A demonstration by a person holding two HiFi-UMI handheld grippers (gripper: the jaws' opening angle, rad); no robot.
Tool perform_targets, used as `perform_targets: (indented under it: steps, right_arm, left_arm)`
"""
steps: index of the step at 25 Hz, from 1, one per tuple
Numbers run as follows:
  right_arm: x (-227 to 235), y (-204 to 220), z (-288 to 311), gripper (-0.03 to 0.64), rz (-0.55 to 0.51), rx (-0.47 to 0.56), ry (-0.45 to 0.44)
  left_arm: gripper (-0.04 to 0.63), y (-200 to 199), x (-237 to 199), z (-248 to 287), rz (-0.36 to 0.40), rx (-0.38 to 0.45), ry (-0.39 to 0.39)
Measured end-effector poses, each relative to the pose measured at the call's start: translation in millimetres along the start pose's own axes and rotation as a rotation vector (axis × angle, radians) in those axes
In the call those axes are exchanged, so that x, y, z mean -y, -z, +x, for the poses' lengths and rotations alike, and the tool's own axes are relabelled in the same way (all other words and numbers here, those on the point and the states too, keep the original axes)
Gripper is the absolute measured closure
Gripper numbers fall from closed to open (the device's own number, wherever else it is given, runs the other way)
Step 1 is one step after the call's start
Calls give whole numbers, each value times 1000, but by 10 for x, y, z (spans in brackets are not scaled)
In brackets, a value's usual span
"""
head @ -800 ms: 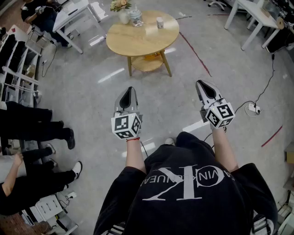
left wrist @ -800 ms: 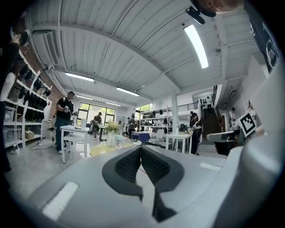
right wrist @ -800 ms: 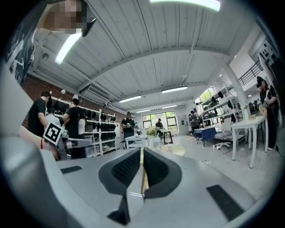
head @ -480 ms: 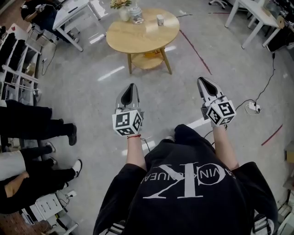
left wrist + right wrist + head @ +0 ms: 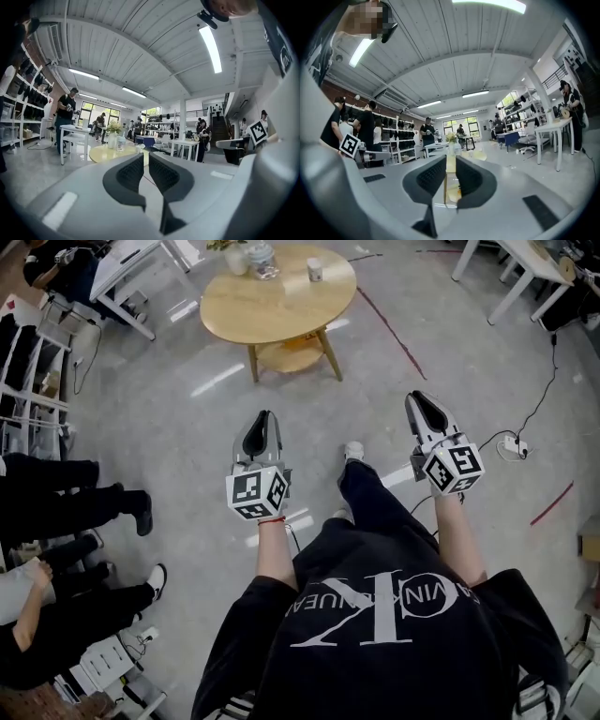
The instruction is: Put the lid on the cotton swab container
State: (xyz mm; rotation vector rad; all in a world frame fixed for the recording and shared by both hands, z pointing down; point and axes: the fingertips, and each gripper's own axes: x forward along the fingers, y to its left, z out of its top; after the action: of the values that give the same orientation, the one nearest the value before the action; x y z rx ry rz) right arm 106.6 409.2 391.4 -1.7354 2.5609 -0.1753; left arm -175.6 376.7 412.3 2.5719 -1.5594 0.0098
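Small white container (image 5: 315, 271) upright on table (image 5: 281, 310)

Far tabletop too small to read
Jar (image 5: 260, 259) and cup (image 5: 315, 271) on the far table (image 5: 281, 313) are tiny blurs; the top edge cuts the vase (image 5: 234, 259).

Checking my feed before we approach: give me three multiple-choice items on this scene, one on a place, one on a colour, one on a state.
1. Where is the round light wooden table? A ahead of the person; B behind the person; C beside the person's right elbow.
2. What colour is the tape line on the grey floor right of that table? A red; B blue; C green.
3. How do the left gripper's jaws stand? A wide apart; B shut on a lid; C shut, empty.

A: the table lies up-floor in the head view. A: the line is red. C: the pads meet, with nothing between them.
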Motion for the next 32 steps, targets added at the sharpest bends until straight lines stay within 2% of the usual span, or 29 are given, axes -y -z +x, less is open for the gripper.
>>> perform_targets:
  steps: [3,4,5,6,13,18,23,32]
  right_arm:
    - [92,21,254,583,28,8,-3]
    - [111,10,359,562,36,12,-12]
    - [128,-5,468,497,42,16,-22]
    - [151,-22,573,479,45,18,-33]
    - [526,-163,1312,476,76,25,-61]
    - [770,-228,1870,476,112,23,-94]
    - [1022,-242,2326,476,132,11,-127]
    - [1413,-349,2984,476,140,16,-186]
  left_arm:
    - [557,-29,-148,130,-1,11,-11]
    - [528,-45,-212,187,-4,14,-18]
    - [479,-59,-273,256,-7,15,-26]
    - [457,-69,-324,339,-11,14,-32]
    - [443,-213,-516,1066,-4,-15,1]
    - [436,-348,-741,1575,-8,-18,-27]
    - [436,-383,-818,2087,-8,-33,-20]
    - [436,-521,-892,2907,-11,0,-12]
